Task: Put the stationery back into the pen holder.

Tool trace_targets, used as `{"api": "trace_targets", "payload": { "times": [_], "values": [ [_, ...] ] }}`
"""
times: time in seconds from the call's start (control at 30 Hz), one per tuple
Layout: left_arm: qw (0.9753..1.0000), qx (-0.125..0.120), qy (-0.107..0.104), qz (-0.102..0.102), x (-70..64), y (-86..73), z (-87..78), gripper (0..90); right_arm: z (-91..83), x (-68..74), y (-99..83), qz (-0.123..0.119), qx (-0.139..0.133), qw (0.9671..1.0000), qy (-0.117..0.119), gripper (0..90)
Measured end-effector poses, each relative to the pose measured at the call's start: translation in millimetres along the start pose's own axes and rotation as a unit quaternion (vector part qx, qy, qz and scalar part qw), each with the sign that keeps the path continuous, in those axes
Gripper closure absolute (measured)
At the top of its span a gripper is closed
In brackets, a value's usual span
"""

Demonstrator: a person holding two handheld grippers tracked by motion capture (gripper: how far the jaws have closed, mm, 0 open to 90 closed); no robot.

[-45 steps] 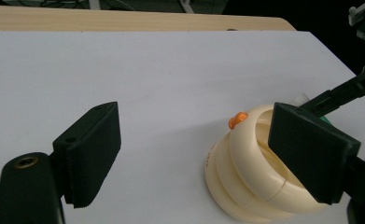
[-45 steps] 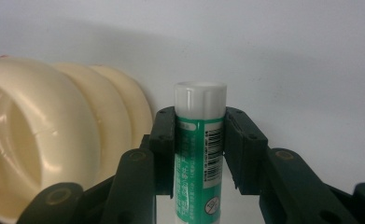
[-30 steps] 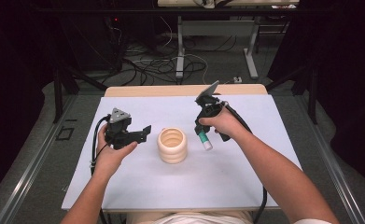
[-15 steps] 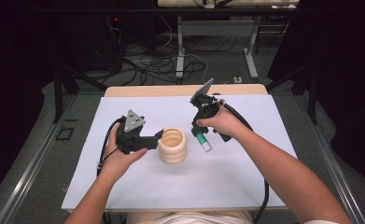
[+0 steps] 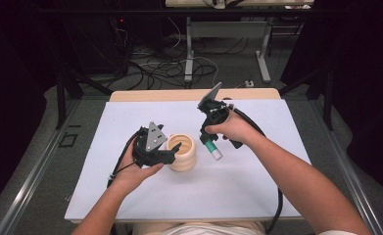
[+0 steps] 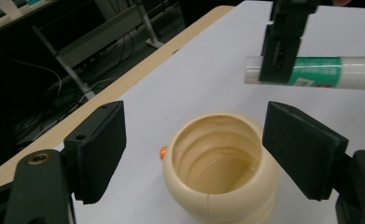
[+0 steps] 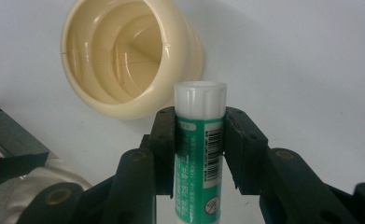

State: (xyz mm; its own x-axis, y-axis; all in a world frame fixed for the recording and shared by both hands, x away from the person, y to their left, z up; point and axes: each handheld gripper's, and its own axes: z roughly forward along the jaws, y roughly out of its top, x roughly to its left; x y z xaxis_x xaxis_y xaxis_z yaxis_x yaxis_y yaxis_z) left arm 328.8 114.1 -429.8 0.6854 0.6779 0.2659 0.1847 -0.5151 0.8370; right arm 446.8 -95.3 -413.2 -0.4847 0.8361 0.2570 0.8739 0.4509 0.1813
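Observation:
A cream ribbed cup (image 5: 183, 153) stands upright and empty on the white table (image 5: 130, 117). My left gripper (image 5: 172, 152) is at the cup's left side, open. In the left gripper view the cup (image 6: 222, 172) sits between and just ahead of the gripper's (image 6: 201, 147) wide-apart pads, without visible contact. My right gripper (image 5: 209, 141) hangs just right of the cup, shut on a green and white glue stick (image 5: 212, 150). In the right gripper view the glue stick (image 7: 200, 140) points cap-first out of that gripper (image 7: 200, 135), with the cup (image 7: 124, 60) beyond it to the left.
A small orange thing (image 6: 163, 151) shows at the cup's base on its far side. The table's wooden back edge (image 5: 194, 94) lies beyond the white sheet. Cables (image 5: 155, 63) and desk legs are on the floor behind. The right gripper's cable (image 5: 277, 205) trails off the front edge.
My left gripper has moved right across the table until its open jaws reached the cup. The right gripper with the glue stick has stayed almost in place.

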Motion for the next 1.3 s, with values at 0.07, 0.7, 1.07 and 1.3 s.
{"api": "trace_targets", "payload": {
  "times": [0.07,0.7,1.07,1.3],
  "values": [
    [0.9999,-0.001,-0.009,0.008,-4.7,3.0,-0.7,22.6,-0.7,-0.3,0.0,-0.004,0.001,1.0000,0.000,66.0],
    [0.9892,-0.020,-0.031,0.142,-51.2,17.0,0.0,25.7,-5.6,0.8,-5.2,-0.018,0.011,0.9997,0.011,65.9],
    [0.9789,-0.013,-0.042,0.199,-69.1,16.7,3.3,26.6,-4.1,8.0,-6.3,-0.025,0.021,0.9994,0.014,66.0],
    [0.9693,-0.021,-0.045,0.241,-76.0,13.7,5.4,30.1,-1.9,11.4,-6.4,-0.037,0.029,0.9988,0.015,65.9]
  ]
}}
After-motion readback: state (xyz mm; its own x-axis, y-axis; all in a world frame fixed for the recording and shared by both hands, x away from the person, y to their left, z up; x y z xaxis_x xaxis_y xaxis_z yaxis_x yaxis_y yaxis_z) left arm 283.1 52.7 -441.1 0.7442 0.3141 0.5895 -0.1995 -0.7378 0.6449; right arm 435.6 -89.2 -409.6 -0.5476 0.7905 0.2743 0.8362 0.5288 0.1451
